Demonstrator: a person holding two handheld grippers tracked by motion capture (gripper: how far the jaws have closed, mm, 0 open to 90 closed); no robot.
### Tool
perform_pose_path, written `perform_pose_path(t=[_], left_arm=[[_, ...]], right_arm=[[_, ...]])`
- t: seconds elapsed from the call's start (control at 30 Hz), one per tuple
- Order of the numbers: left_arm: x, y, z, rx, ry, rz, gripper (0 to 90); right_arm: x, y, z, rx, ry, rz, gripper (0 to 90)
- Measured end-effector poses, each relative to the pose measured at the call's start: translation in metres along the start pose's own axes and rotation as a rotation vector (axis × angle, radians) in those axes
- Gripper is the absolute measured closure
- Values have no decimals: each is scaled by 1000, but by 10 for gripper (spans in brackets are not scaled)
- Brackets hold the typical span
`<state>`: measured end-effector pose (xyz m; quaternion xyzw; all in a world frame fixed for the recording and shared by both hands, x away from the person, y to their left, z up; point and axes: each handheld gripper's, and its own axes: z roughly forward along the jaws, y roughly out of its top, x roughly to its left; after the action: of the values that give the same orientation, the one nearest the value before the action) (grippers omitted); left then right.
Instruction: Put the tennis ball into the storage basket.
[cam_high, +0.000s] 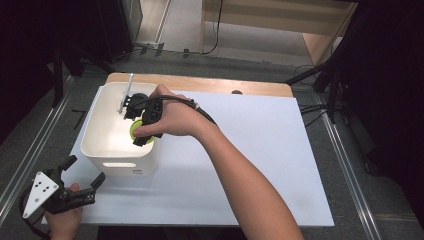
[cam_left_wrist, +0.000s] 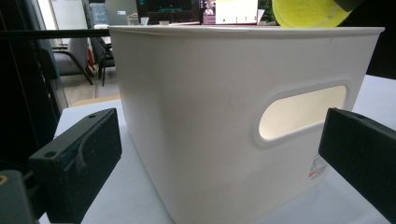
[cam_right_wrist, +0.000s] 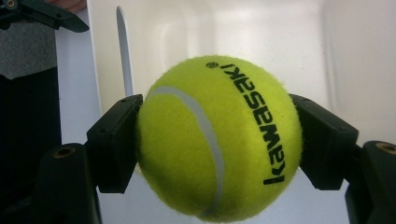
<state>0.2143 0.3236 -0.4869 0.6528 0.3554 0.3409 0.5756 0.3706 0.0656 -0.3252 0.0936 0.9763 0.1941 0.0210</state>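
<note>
A yellow-green tennis ball (cam_right_wrist: 196, 154) with black lettering sits between the two black jaws of my right gripper (cam_right_wrist: 217, 135), which is shut on it. In the high view this gripper (cam_high: 140, 132) hangs with the ball (cam_high: 133, 129) over the open top of a white plastic bin (cam_high: 122, 162), near the bin's right wall. My left gripper (cam_high: 85, 171) rests low on the table at the bin's front left corner. It is open, with nothing between its jaws. The left gripper view faces the bin's wall (cam_left_wrist: 210, 116) and its handle slot, with the ball (cam_left_wrist: 308, 11) above the rim.
The bin stands at the left end of a white sheet (cam_high: 260, 150) that covers a wooden table (cam_high: 200, 82). Bare white sheet stretches right of the forearm. Dark floor, metal rails and cables surround the table.
</note>
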Motion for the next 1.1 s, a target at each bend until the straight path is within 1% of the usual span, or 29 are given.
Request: perform_pose_path(t=[0.03, 0.2, 0.23, 0.3, 0.4, 0.5, 0.53, 0.63, 0.7, 0.73, 0.8, 0.87, 0.9, 0.97, 1.0, 1.1], left_arm=[[0, 0, 0, -3, -2, 0, 0], [0, 0, 0, 1, -2, 3, 0], [0, 0, 0, 1, -2, 3, 0], [0, 0, 0, 0, -1, 2, 0], [1, 0, -1, -2, -4, -2, 0], [2, 0, -1, -4, -3, -2, 0], [2, 0, -1, -3, -4, 0, 0], [1, 0, -1, -4, -3, 0, 0], [2, 0, -1, -4, -3, -1, 0], [2, 0, -1, -3, -2, -1, 0], [2, 0, -1, -5, -3, -4, 0], [2, 0, -1, -7, -3, -9, 0], [2, 0, -1, -6, -1, -11, 0], [3, 0, -1, -8, -1, -15, 0], [3, 0, -1, -11, -2, -16, 0], [4, 0, -1, -7, -1, -14, 0]], right_arm=[[0, 0, 1, 0, -2, -7, 233], [1, 1, 7, 8, -10, -3, 233], [1, 1, 9, 10, -14, -12, 233], [0, 1, 11, 4, -9, -15, 233], [-2, 0, 16, -6, 0, -2, 232], [-2, 1, 20, -1, -18, -2, 232], [-2, 1, 22, 1, -30, -13, 232], [0, 2, 28, 16, -31, -25, 232], [2, 3, 31, 36, -36, -25, 232], [1, 3, 33, 38, -36, -35, 232], [1, 3, 35, 47, -36, -31, 232], [1, 2, 38, 48, -22, -38, 232], [1, 1, 39, 49, -20, -34, 232], [1, 0, 41, 50, -20, -26, 231], [1, 0, 41, 46, -21, -34, 230], [3, 0, 40, 48, -34, -35, 217]])
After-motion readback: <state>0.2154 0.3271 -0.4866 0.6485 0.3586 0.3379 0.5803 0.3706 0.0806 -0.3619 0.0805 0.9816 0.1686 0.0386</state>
